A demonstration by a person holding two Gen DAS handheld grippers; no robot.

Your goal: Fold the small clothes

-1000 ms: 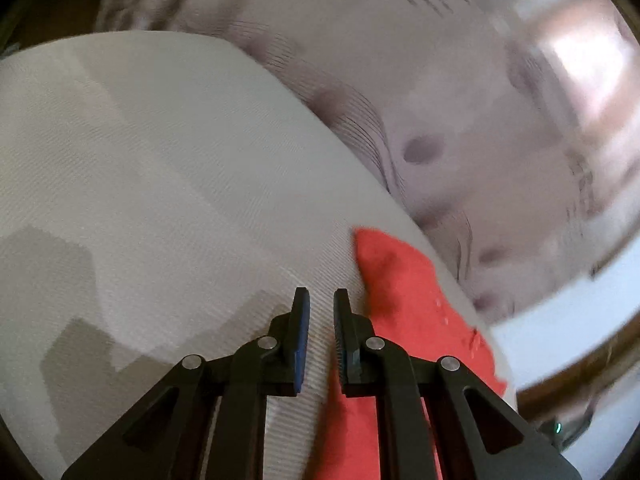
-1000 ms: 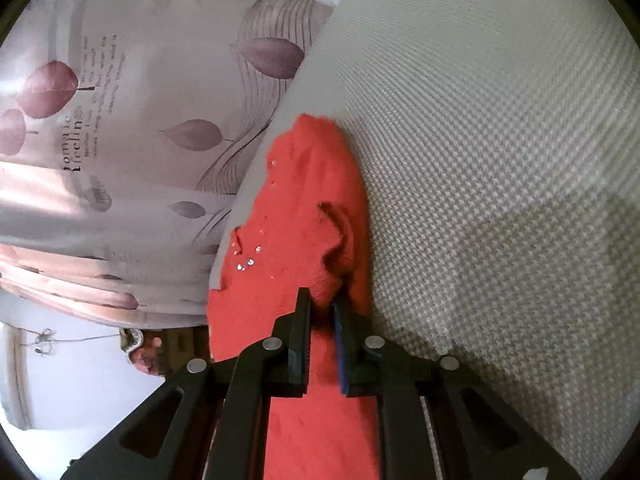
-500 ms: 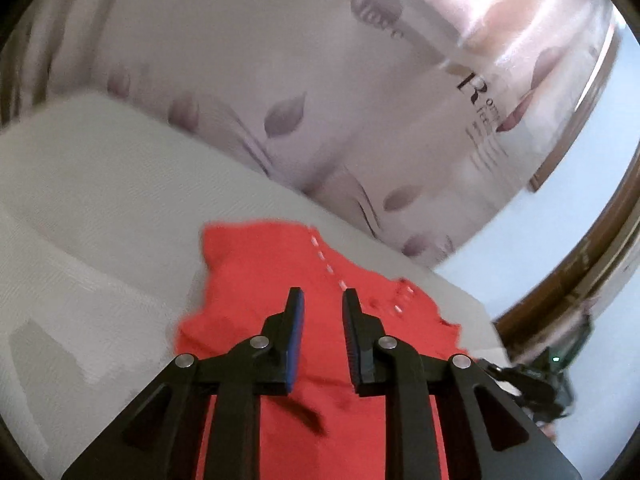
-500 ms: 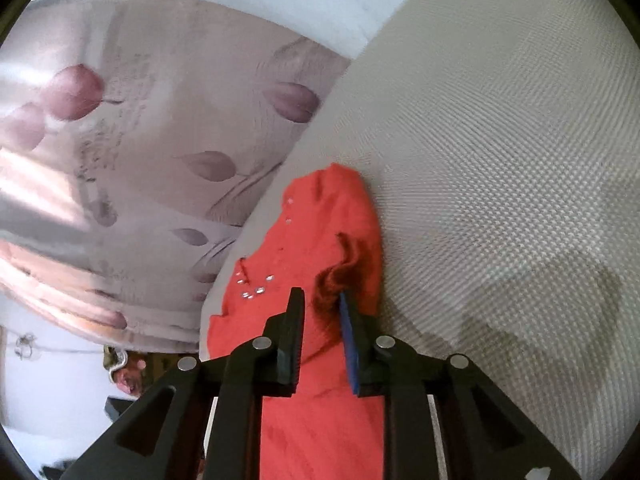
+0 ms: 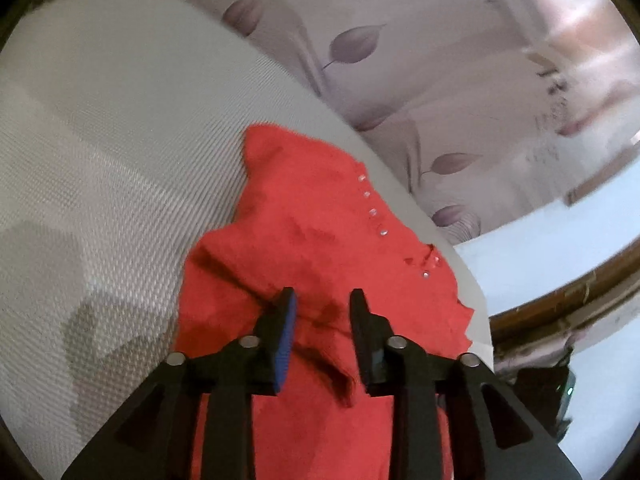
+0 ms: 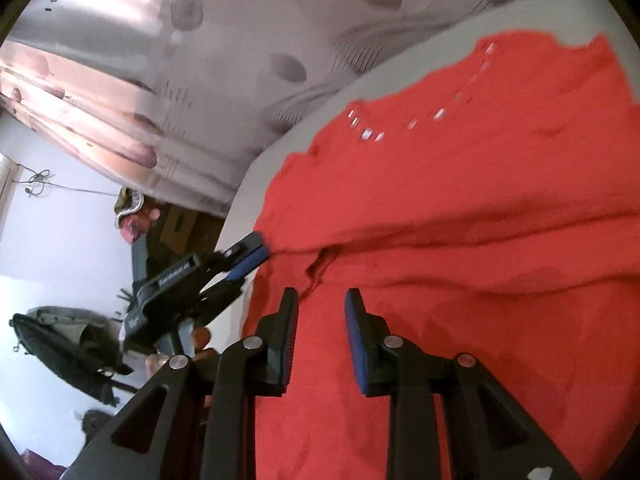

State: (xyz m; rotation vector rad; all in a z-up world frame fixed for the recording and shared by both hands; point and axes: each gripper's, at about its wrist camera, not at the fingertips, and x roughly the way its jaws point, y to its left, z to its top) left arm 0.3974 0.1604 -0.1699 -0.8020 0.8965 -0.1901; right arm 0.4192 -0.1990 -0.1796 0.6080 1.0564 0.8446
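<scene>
A small red garment with a row of shiny studs lies on the white woven surface, near its edge. It also fills the right wrist view. My left gripper is open just above a wrinkle in the cloth. My right gripper is open above a fold of the garment. In the right wrist view the left gripper shows at the garment's left edge, its tips against the cloth.
A leaf-patterned curtain hangs just behind the surface's edge. A wooden frame and pale wall lie to the right. In the right wrist view a dark bag lies below at the left.
Both grippers have opened wider. The right gripper let go of the bunched red cloth, which now lies spread out. The left gripper swung over onto the garment.
</scene>
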